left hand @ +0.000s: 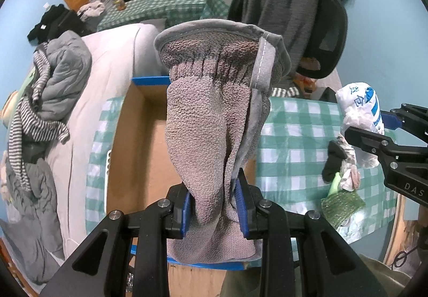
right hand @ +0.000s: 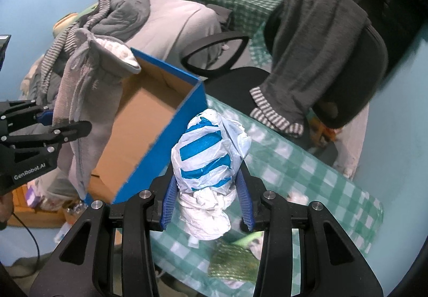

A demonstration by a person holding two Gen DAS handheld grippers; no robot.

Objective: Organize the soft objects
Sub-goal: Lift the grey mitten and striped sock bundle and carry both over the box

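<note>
Both grippers, left gripper (left hand: pixel 215 210) and right gripper (right hand: pixel 208 202), are black with silver screws and blue ribbed pads (right hand: pixel 246 203); white "GenRobot.AI" lettering sits at nine o'clock.

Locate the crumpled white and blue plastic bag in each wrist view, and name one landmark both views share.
Left wrist view: the plastic bag sits at the right edge, held by the right gripper above the checked tablecloth.
Right wrist view: the plastic bag fills the lower centre, clamped between the right gripper's blue fingers.
Shared landmark: the open blue-edged cardboard box, left of the bag in both.
</note>
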